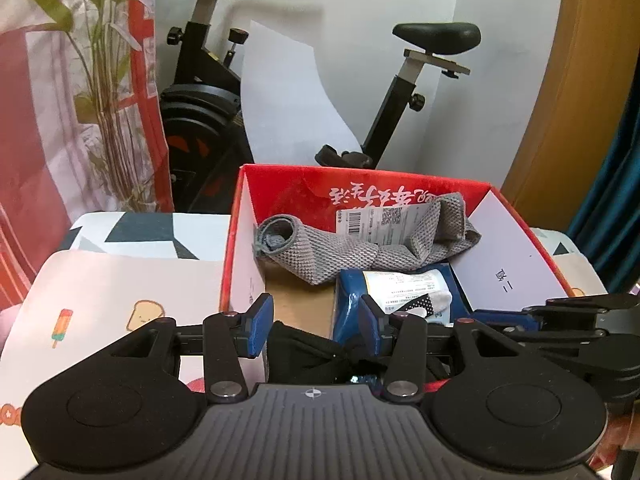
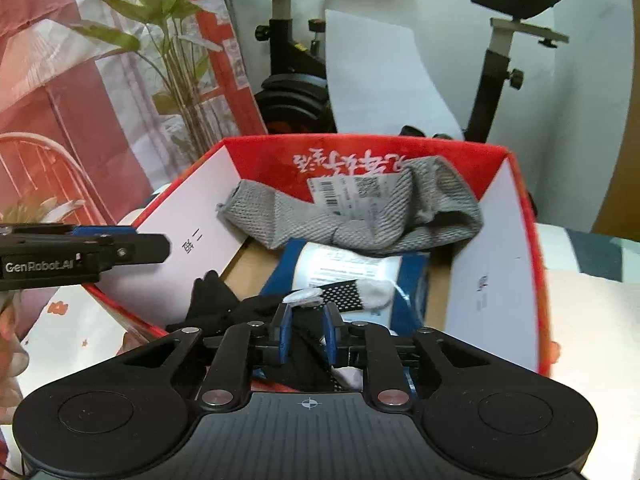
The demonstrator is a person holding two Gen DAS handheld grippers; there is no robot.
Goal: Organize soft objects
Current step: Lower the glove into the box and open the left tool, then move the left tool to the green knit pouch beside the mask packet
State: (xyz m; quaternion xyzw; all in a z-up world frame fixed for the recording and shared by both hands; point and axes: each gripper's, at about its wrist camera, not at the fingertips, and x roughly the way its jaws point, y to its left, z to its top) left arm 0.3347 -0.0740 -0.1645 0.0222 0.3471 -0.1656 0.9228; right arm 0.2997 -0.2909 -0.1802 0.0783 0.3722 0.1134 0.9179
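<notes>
Inside the red box [image 2: 536, 264] lie grey socks [image 2: 360, 216] over a blue packet [image 2: 412, 268].

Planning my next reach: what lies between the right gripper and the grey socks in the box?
In the right wrist view, the blue sock pack lies between the right gripper and the grey socks.

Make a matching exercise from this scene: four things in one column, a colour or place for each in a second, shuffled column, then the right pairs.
Things
1. knitted sock
2. black cloth
3. flat packet
4. box

Descriptions
A. red outside, white inner walls
B. grey, lying at the far end of the box with a barcode tag on it
C. blue with a white label, on the box floor
D. at the near end of the box, between the fingers of the right gripper

Pairs: 1-B, 2-D, 3-C, 4-A
</notes>
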